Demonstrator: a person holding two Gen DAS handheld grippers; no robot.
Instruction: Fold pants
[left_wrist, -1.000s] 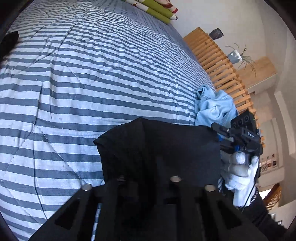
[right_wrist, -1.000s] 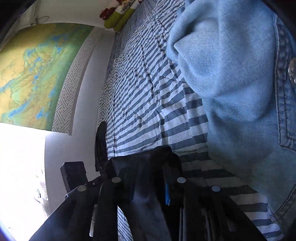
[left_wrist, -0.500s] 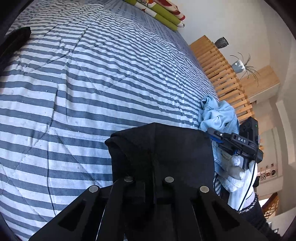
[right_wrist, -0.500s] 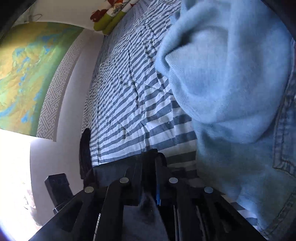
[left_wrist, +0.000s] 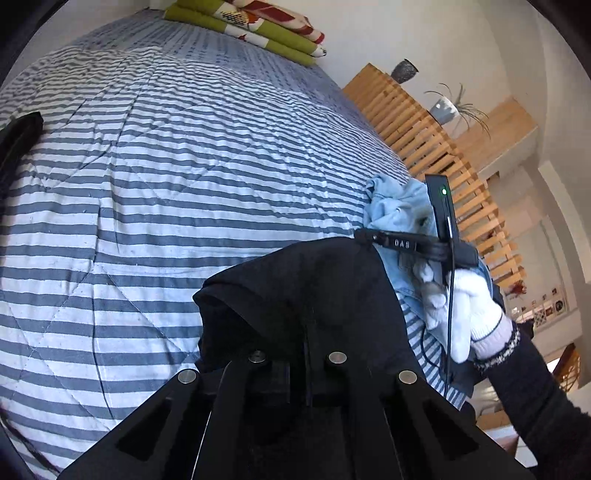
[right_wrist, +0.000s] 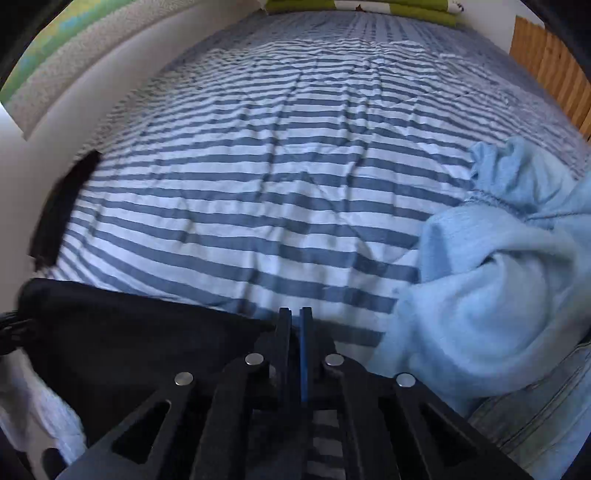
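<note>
1. Black fabric pants (left_wrist: 310, 295) hang stretched between both grippers over the blue-and-white striped quilt (left_wrist: 184, 184).
2. Left gripper (left_wrist: 306, 354) pinches one corner; right gripper (right_wrist: 295, 325), at its 2 o'clock, has just closed on the other.

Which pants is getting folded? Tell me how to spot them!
Find the big bed with the blue and white striped quilt. At its near edge, both grippers pinch one dark cloth: the black pants, held by the left gripper and the right gripper. The heap beside them, the light blue clothes, is pale and soft-looking; the pants are plain black.
</note>
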